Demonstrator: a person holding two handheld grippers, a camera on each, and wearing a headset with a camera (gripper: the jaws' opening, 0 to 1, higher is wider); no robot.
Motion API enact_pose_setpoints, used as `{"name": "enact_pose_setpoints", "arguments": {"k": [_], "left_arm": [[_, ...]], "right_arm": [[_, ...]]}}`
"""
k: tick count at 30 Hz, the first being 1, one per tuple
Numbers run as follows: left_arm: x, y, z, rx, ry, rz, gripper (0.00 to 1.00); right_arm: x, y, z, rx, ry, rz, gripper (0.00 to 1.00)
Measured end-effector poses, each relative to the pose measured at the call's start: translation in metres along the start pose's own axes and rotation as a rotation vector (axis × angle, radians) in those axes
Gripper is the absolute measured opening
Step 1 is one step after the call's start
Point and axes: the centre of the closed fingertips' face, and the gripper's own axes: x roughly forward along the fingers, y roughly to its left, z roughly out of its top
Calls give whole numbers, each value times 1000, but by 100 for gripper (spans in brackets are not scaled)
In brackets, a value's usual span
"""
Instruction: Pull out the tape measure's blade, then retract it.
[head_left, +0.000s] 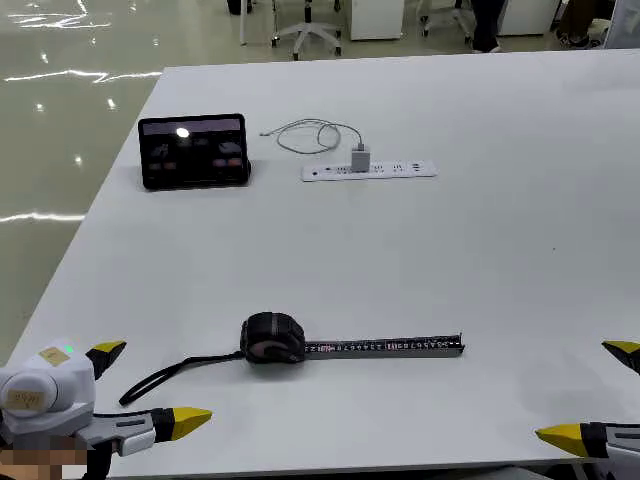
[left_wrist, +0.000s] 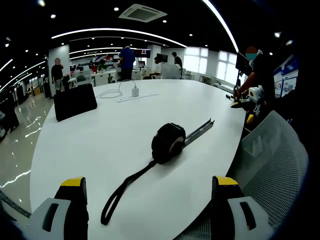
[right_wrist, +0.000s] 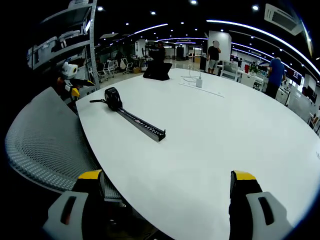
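Observation:
A black tape measure lies on the white table near its front edge, with its blade pulled out to the right and lying flat. A black wrist strap trails off to the left of the case. My left gripper hovers open at the lower left, its yellow fingertips short of the strap. In the left gripper view the tape measure sits ahead between the spread jaws. My right gripper is open at the lower right, well clear of the blade's end hook.
A black tablet stands at the back left. Beside it lies a white power strip with a charger and coiled cable. A grey mesh chair sits at the table's near edge. People stand far off in the office.

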Motion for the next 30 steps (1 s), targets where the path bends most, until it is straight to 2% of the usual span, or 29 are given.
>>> {"name": "enact_pose_setpoints", "arguments": {"k": [5, 10, 13, 21, 25, 30], "left_arm": [[3, 0, 4, -2, -7, 13, 100], [6, -4, 11, 0, -13, 15, 100], [6, -5, 13, 9, -9, 18, 100], [5, -4, 20, 2, -20, 30, 100], [11, -1, 30, 5, -10, 60, 100], [17, 6, 58, -51, -25, 109, 100]], "right_arm": [[-2, 2, -2, -3, 3, 7, 100], [-3, 0, -2, -10, 1, 10, 100], [-2, 1, -4, -43, 23, 16, 100], [0, -3, 6, -41, 5, 17, 100], [3, -3, 11, -73, 18, 33, 100], [6, -5, 27, -107, 22, 50, 100]]}}
